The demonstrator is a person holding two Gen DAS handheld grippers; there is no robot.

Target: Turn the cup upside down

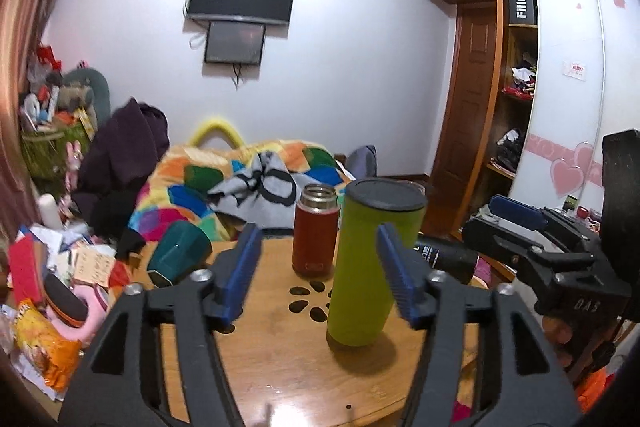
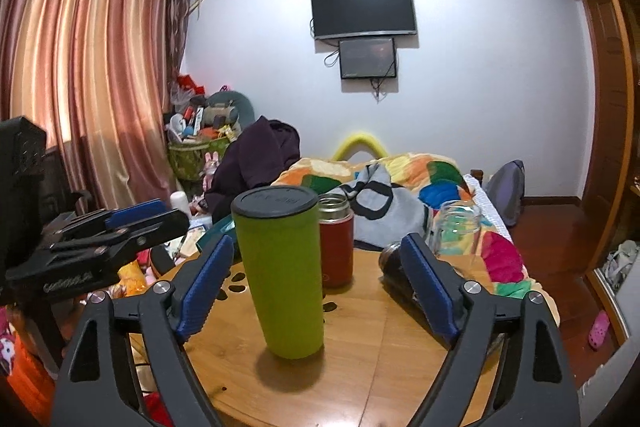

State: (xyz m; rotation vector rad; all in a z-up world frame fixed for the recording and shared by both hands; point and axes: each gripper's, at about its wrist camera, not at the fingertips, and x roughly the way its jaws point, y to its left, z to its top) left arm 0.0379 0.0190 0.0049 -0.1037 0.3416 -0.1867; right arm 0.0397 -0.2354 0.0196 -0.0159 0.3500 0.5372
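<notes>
A tall lime-green cup [image 1: 370,267] with a dark end on top stands upright on the round wooden table [image 1: 280,359]; it also shows in the right wrist view [image 2: 286,271]. My left gripper [image 1: 318,259] is open and empty, its right finger [image 1: 396,279] just in front of the cup. My right gripper [image 2: 320,275] is open and empty, with the cup standing between its fingers but untouched. Each gripper shows at the edge of the other's view, the right gripper [image 1: 536,231] and the left gripper [image 2: 120,227].
A red flask [image 1: 314,231] with an open steel mouth stands behind the cup. A teal cup [image 1: 180,253] lies tilted at the table's left. A dark bottle [image 1: 444,253] lies at the right, a clear glass jar [image 2: 456,227] behind it. A bed with a colourful blanket [image 1: 248,183] lies beyond.
</notes>
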